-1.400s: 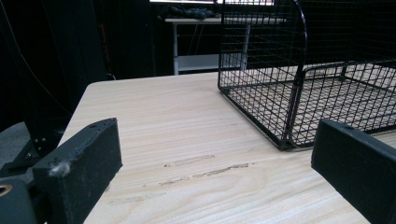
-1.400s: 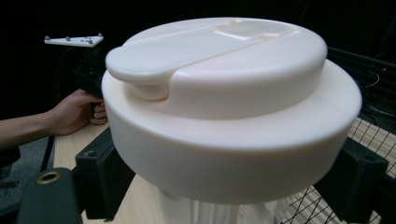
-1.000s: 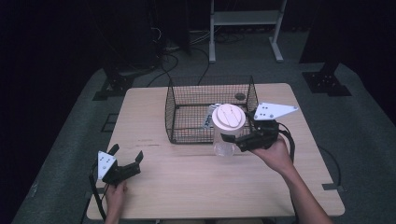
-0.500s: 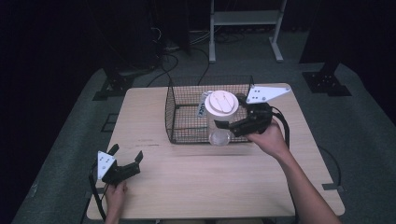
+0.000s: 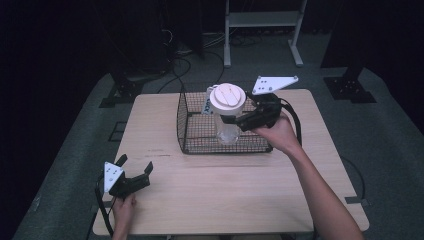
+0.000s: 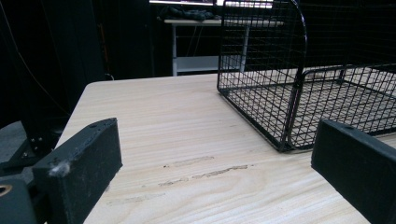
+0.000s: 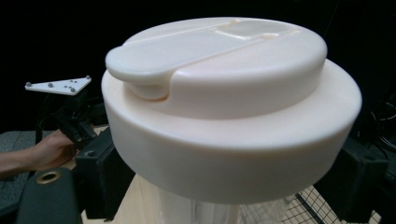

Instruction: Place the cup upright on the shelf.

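The light wooden tabletop [image 5: 225,175] carries a black wire basket [image 5: 192,122] near its far edge. Above the basket is a clear plastic jar with a wide cream lid [image 5: 227,107], upright, and the right tongs [image 5: 240,121] hold it at the body just under the lid. Half a second ago the jar was lying tilted at the basket's front; now it is raised and over the basket. The left tongs [image 5: 134,170] rest wide and empty at the near left corner, as before.
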A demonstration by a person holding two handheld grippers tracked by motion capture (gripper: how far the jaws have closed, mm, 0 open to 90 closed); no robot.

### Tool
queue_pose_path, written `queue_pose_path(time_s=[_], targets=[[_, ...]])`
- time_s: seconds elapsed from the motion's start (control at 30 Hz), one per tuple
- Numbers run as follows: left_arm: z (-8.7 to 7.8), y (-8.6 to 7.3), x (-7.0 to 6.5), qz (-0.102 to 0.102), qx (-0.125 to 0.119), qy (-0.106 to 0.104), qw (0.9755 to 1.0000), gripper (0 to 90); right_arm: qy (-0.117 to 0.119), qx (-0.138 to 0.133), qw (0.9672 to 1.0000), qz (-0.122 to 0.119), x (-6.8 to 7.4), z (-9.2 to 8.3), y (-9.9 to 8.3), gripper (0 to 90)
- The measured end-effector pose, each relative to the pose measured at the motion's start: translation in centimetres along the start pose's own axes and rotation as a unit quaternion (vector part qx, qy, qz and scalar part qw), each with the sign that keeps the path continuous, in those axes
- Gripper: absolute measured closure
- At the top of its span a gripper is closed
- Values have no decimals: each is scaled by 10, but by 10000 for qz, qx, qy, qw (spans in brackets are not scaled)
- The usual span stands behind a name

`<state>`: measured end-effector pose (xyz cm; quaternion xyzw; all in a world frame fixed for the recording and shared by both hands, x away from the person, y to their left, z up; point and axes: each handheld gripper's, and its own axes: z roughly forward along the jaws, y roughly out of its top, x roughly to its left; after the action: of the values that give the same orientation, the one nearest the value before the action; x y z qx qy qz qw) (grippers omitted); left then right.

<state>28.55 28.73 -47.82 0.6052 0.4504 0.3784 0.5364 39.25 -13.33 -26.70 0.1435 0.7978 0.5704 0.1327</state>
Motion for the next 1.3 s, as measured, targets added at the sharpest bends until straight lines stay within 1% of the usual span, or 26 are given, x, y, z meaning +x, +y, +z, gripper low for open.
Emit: queue_pose_path(time_s=[0.07,0.2,0.3,0.33,0.43,0.67,0.73,0.77,0.9,1.07,1.17,1.2,1.3], targets=[[0,0,0,12,3,-4,10000,9,5,-41,10000,15,-5,5,3,151],[0,0,0,-2,-8,-5,10000,9,4,-25,10000,31,-14,14,7,151],[0,0,0,-15,-15,-8,10000,9,6,-9,10000,41,-18,17,8,151],[0,0,0,-14,-15,-8,10000,9,-11,12,10000,53,-22,22,8,151],[0,0,0,-6,-17,-15,10000,9,-21,9,10000,68,-27,28,7,151],[0,0,0,26,-11,-27,10000,9,-42,86,9998,165,-41,42,3,151],[0,0,0,34,-7,-28,10000,9,-56,100,9998,163,-43,44,3,151],[0,0,0,37,-7,-25,10000,9,-51,134,9997,182,-47,48,1,151],[0,0,0,28,-9,-23,10000,9,-96,175,9996,177,-52,55,-2,151],[0,0,0,25,-20,-30,10000,9,-93,188,9994,271,-61,63,-9,151],[0,0,0,16,-23,-31,10000,9,-101,197,9993,285,-65,67,-12,151],[0,0,0,8,-27,-36,10000,9,-121,211,9991,341,-68,70,-16,151],[0,0,0,8,-29,-33,10000,9,-133,203,9989,401,-72,73,-19,151]])
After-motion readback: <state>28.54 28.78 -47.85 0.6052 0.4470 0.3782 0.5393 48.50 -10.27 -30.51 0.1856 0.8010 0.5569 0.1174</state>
